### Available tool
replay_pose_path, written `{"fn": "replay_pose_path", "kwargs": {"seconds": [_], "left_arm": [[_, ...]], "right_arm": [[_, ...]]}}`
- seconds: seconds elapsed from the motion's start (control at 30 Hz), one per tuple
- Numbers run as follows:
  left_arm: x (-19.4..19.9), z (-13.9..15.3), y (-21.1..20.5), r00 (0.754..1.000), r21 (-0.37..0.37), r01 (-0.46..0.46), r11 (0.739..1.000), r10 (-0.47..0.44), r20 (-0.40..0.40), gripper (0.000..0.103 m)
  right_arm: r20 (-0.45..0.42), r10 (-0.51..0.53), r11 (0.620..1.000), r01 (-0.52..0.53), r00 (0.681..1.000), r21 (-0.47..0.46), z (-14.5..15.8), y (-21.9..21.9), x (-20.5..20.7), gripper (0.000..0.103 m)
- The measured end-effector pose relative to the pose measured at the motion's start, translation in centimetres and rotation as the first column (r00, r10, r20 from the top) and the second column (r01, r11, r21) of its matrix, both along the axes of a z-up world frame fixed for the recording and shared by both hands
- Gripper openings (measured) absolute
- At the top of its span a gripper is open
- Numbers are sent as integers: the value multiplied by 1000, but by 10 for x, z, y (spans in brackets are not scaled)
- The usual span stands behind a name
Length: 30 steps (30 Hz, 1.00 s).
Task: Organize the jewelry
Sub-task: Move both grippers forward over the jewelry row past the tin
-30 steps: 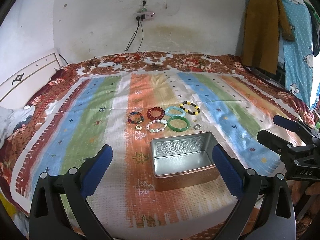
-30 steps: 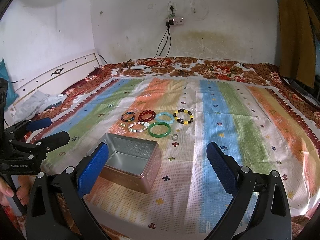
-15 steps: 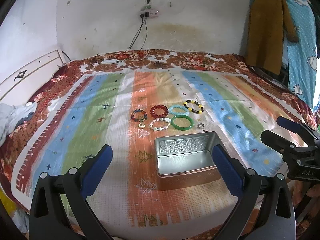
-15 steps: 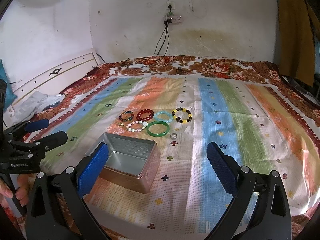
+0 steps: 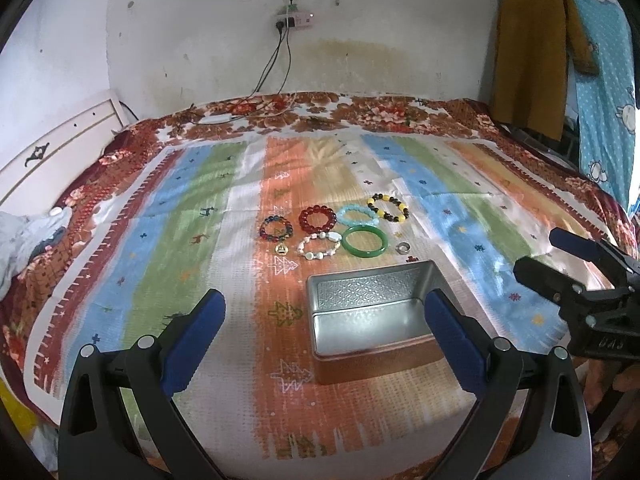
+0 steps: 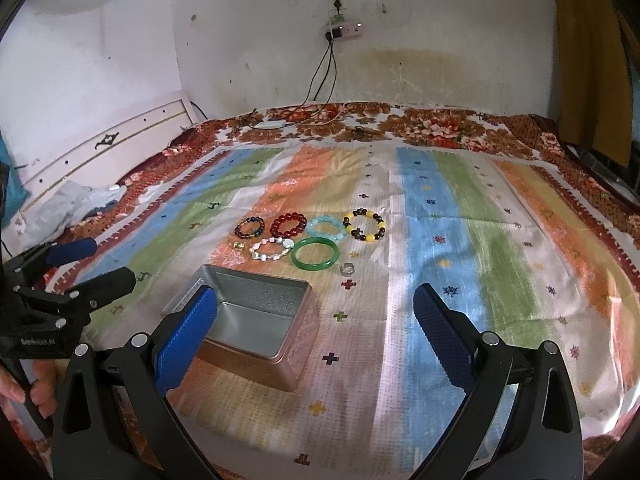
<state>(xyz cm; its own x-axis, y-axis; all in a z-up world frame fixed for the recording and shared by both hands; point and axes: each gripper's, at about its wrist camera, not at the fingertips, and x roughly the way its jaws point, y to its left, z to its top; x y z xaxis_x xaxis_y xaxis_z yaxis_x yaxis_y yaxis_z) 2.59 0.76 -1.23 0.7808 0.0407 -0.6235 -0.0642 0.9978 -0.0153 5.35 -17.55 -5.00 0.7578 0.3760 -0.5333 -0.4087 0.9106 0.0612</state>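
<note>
Bracelets (image 5: 354,224) numbered six, with one ring (image 5: 403,247) at their 4 o'clock. One tin (image 5: 372,312) sat empty. Left tongs (image 5: 324,336) and right tongs (image 6: 316,336) gaped, holding nothing.

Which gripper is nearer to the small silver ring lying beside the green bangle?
Right, though only slightly. The silver ring lies just left of the right gripper centreline. From the left gripper, the ring sits farther off to the right, beyond the tin.
</note>
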Motion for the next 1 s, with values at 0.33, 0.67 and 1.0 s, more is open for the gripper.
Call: {"fn": "replay_pose_path", "kwargs": {"seconds": [0.33, 0.67, 1.0], "left_arm": [[30, 7, -2, 1000, 22, 3, 1000, -3, 1, 98], [76, 3, 16, 996, 0, -44, 999, 44, -75, 98], [120, -8, 39, 983, -2, -89, 996, 87, -161, 98]], "right_arm": [[24, 27, 999, -26, 999, -35, 9, 11, 17, 99], [-10, 28, 999, -28, 1000, -37, 14, 16, 50, 99], [-118, 17, 1000, -20, 993, -23, 8, 14, 88, 99]]}}
